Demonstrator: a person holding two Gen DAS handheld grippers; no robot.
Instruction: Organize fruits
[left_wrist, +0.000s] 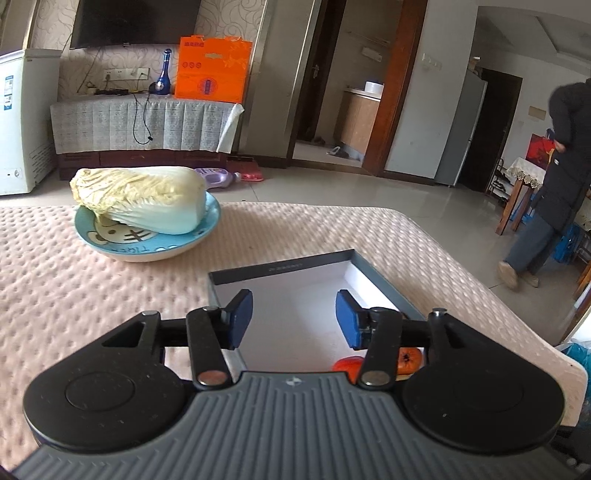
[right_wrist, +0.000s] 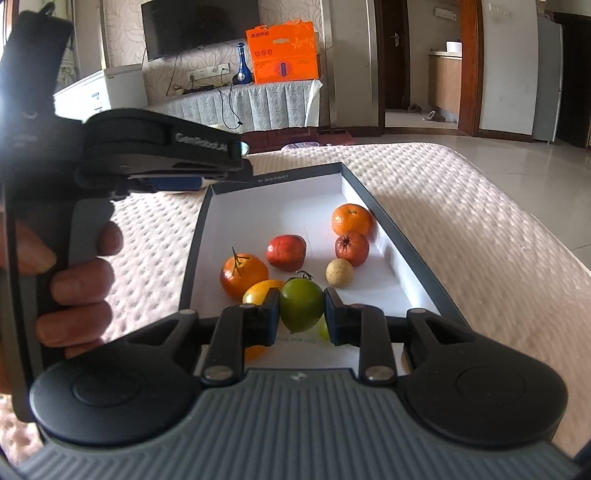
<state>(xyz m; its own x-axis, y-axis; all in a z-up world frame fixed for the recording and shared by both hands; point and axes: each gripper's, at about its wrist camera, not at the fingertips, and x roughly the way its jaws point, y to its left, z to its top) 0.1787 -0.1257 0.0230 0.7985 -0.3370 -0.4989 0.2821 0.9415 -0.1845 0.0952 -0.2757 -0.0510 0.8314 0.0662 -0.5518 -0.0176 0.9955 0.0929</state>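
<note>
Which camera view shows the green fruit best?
The right wrist view: the green fruit sits in full sight between the pads of the right gripper, over the box. The left wrist view shows nothing of it.

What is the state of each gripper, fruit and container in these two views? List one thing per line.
Left gripper: open, nothing between its pads, above the box.
Right gripper: shut on the green fruit.
Box: open-topped, on the table, fruit inside.
Two oranges: loose in the box.
Two red fruits: loose in the box.
Napa cabbage: lying across the blue plate.
</note>
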